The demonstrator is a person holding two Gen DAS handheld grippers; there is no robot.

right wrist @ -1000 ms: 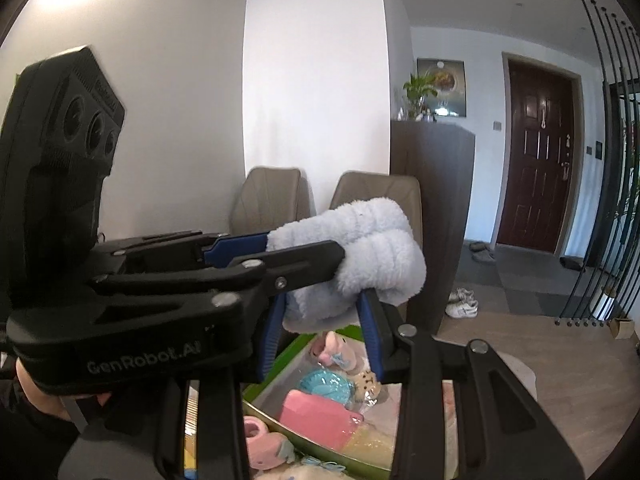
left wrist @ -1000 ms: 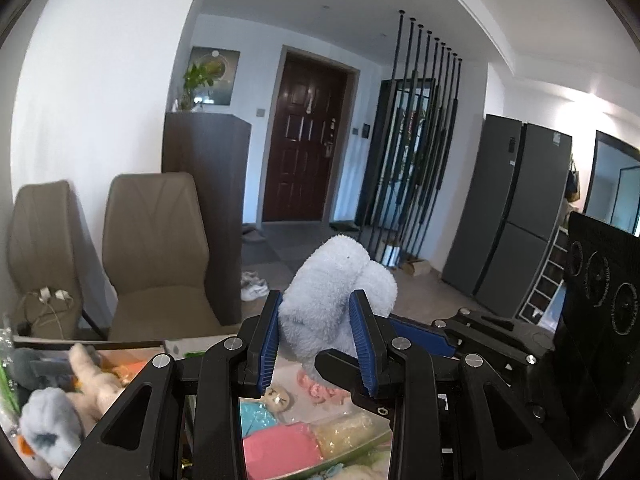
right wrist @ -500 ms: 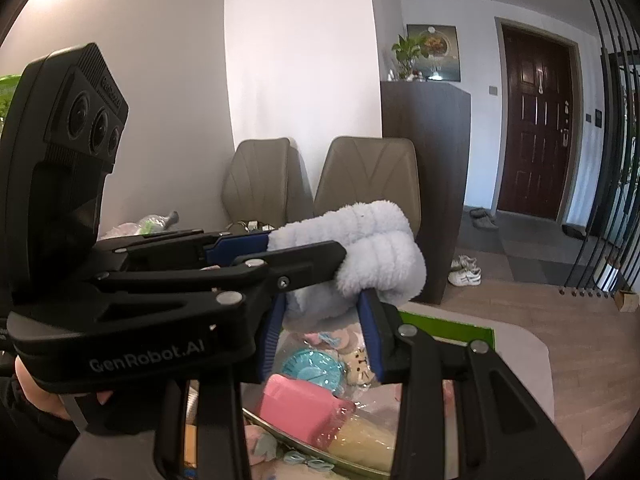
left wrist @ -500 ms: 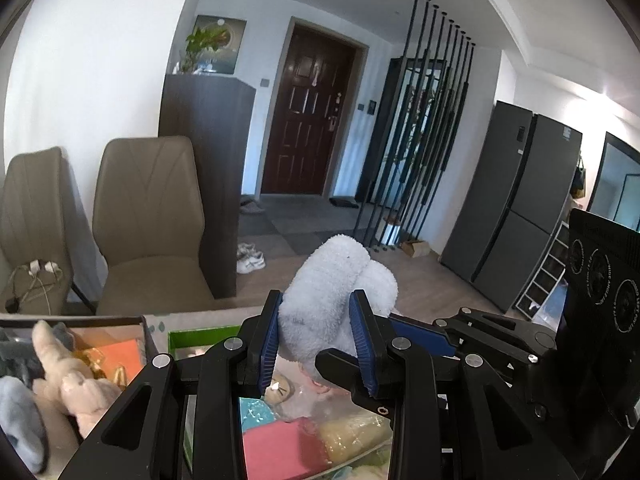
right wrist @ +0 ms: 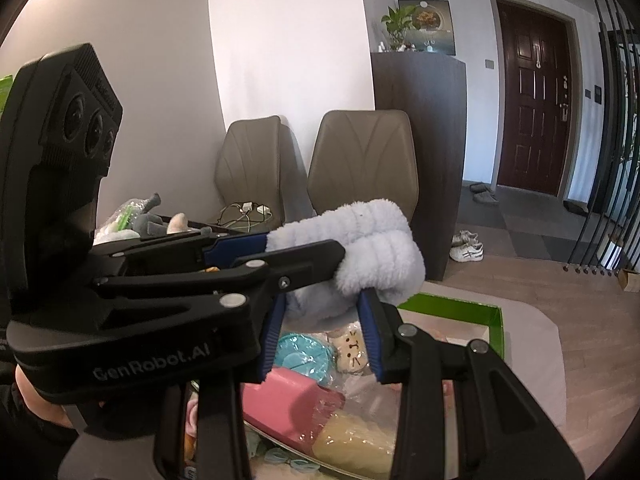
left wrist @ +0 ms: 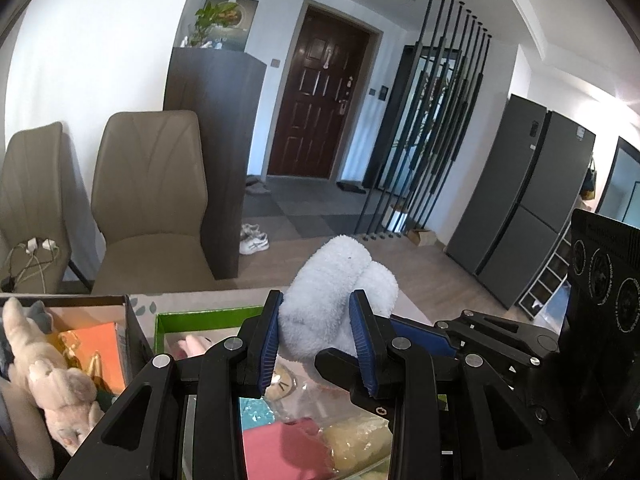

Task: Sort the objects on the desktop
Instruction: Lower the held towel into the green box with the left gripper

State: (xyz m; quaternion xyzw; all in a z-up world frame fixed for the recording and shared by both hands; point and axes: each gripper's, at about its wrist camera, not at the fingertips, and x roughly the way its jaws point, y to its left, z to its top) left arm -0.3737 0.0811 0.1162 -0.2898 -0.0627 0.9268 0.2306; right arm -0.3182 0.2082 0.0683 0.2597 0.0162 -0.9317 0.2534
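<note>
While 2 tools hide it, fluffy pale towel [left wrist: 332, 300] base unseen, green box [right wrist: 460, 306] contents blurred

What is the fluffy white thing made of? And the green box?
The fluffy thing looks like soft plush fabric, matte, with a curly, woolly pile; both tongs, left and right, squeeze it and it dents. The green box looks like cardboard: thin, flat walls with sharp folded corners and a slight sheen, maybe a coated print.
</note>
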